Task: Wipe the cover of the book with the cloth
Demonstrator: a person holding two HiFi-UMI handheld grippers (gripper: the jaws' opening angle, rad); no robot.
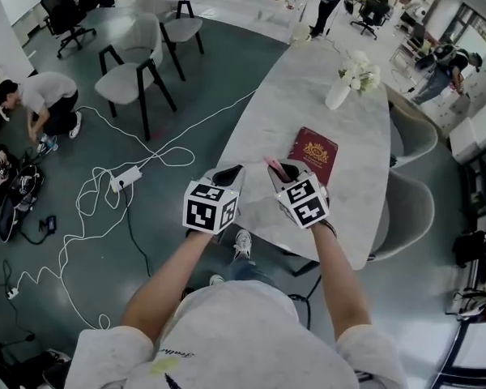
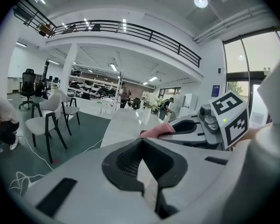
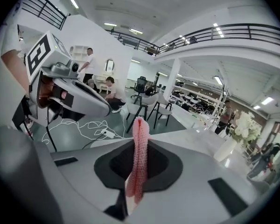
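The left gripper (image 1: 226, 174) is clenched on nothing. Just to its right, the right gripper (image 1: 287, 171) pinches the pink cloth (image 3: 139, 162) upright. The red book (image 1: 313, 154) lies closed just ahead of that gripper, slightly right, clear of the cloth, so wiping looks not yet begun. The pale marble table (image 1: 308, 104) bears a flower vase (image 1: 338, 96) farther ahead. Chairs (image 1: 134, 75) and cables (image 1: 89, 193) occupy the grey floor to the left.

Got left gripper (image 1: 227, 173) and right gripper (image 1: 285, 168) hovering over the tabletop's (image 1: 308, 96) near edge. Pinching a pink cloth (image 1: 271, 164) in the right, just beside the book (image 1: 313, 154).

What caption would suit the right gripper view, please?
Right gripper shut on a pink cloth, with the table ahead.
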